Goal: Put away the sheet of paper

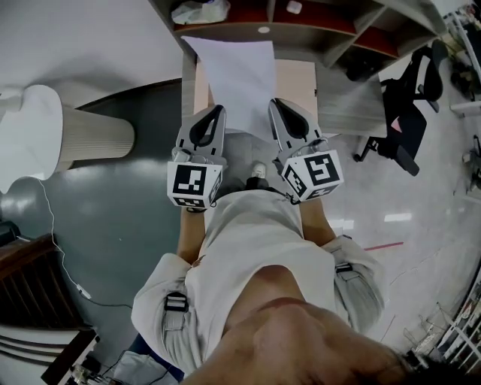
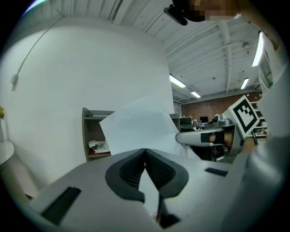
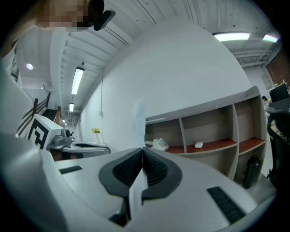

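Both claws are closed on the sheet of paper [image 1: 237,75]. The left claw [image 1: 216,113] pinches its near edge toward the left corner, and the right claw [image 1: 279,105] pinches the same edge toward the right corner. In the left gripper view the ribbed pads meet at the tip with the white sheet [image 2: 136,129] caught between them and fanning out beyond. In the right gripper view the sheet [image 3: 137,188] shows almost edge-on, a thin white strip running down through the shut pads.

The paper hangs in the air in front of the person, off any surface, and stretches away from the claws toward a wooden shelf unit [image 1: 301,34]. From the head view its far edge overlaps the unit's lower part (whether it touches there cannot be told). One shelf compartment holds a crumpled white thing [image 1: 199,11], and the next holds a small white object [image 1: 294,7].

Each claw carries a marker cube [image 1: 194,184] close to the person's pale clothing [image 1: 255,248]. A black office chair [image 1: 409,98] stands to the right of the shelf unit. To the left is a round white top on a ribbed column [image 1: 30,128], above dark floor [image 1: 120,225].
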The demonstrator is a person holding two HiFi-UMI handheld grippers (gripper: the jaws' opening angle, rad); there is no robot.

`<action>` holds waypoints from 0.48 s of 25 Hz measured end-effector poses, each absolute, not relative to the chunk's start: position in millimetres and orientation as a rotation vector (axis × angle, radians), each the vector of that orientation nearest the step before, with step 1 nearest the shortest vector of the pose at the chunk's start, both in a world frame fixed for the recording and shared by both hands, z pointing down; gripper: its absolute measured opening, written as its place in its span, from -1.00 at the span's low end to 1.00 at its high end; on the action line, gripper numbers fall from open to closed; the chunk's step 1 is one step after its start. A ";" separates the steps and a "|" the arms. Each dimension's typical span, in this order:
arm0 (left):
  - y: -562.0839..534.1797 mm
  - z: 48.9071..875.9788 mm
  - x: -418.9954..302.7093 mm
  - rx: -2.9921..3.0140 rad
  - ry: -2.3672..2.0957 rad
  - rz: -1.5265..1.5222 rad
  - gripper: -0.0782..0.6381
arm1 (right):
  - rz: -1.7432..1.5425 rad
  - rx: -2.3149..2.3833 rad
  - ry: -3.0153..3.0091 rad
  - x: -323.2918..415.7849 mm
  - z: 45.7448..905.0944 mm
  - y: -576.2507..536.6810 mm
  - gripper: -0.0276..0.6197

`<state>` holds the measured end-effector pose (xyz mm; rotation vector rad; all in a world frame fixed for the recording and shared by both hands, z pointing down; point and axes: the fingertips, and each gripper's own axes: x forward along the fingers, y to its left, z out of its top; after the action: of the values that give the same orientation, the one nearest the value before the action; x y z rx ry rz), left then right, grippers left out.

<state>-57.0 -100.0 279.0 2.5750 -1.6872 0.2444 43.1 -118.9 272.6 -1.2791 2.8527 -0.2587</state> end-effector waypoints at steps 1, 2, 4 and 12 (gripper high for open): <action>-101.8 279.5 -57.0 2.568 -1.697 0.247 -0.73 | -0.263 -1.272 2.855 44.1 273.2 -121.1 -0.85; -103.8 280.2 -57.9 2.558 -1.707 0.253 -0.73 | -0.266 -1.266 2.856 45.1 273.7 -123.1 -0.85; -108.1 280.9 -60.8 2.542 -1.727 0.264 -0.73 | -0.274 -1.260 2.854 47.1 274.5 -127.3 -0.85; -132.4 288.0 -63.0 2.531 -1.720 0.271 -0.73 | -0.307 -1.254 2.866 42.4 284.9 -152.0 -0.85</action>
<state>-63.0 -132.4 288.0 2.5306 -1.7205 0.2713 42.4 -152.0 284.9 -1.2539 2.8665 -0.3066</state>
